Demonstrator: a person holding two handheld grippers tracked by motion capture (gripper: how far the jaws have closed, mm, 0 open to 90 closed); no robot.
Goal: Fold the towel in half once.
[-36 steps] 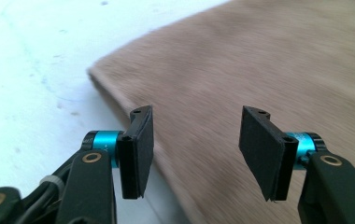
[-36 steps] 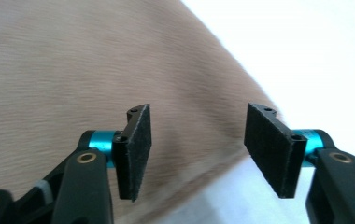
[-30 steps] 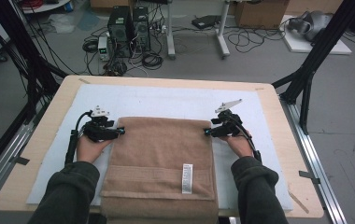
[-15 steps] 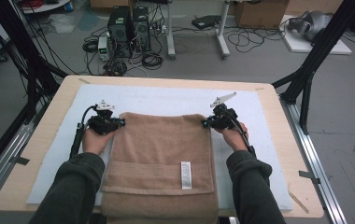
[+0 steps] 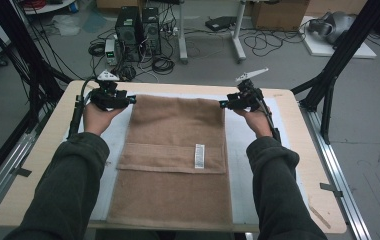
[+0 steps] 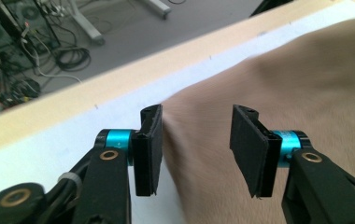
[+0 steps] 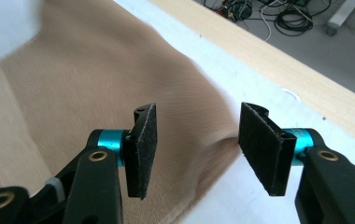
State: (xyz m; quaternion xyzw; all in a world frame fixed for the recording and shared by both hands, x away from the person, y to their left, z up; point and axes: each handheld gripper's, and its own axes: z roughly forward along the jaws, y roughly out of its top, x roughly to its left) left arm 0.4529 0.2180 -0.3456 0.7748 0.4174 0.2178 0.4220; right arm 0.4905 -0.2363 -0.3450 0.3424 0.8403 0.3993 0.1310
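1. Brown towel (image 5: 175,160) lies flat on the white mat (image 5: 240,145) on the wooden table (image 5: 48,150), far edge near the table's far side, white label (image 5: 199,156) facing up.
2. Left gripper (image 5: 128,100) at far-left corner, jaws apart, released, corner between them.
3. Right gripper (image 5: 224,104) at far-right corner, jaws apart, released.

Towel (image 5: 178,150): brown cloth, matt, soft nap, with a white fabric label (image 5: 199,156). Table (image 5: 298,165): pale smooth wood under a matt white sheet (image 5: 238,150). Left tongs (image 6: 196,149): black plastic, rough pads.
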